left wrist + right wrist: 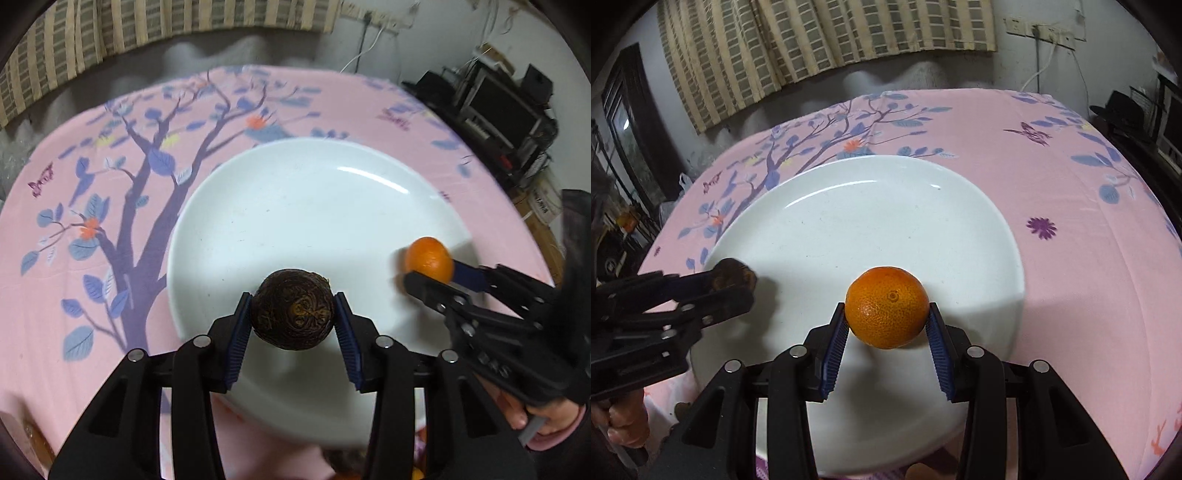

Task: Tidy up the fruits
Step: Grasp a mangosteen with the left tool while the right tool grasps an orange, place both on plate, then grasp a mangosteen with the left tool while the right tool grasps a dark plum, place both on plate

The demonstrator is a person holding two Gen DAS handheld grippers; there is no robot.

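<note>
left wrist view, left gripper clamping dark fruit, white plate

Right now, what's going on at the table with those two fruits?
A person is working both tools over a white plate on the pink floral tablecloth. The left tool is shut on a dark brown, wrinkled fruit, and the right tool is shut on an orange. Both fruits are held over the plate's near side, the dark one to the left of the orange. Nothing lies on the plate yet.
</note>
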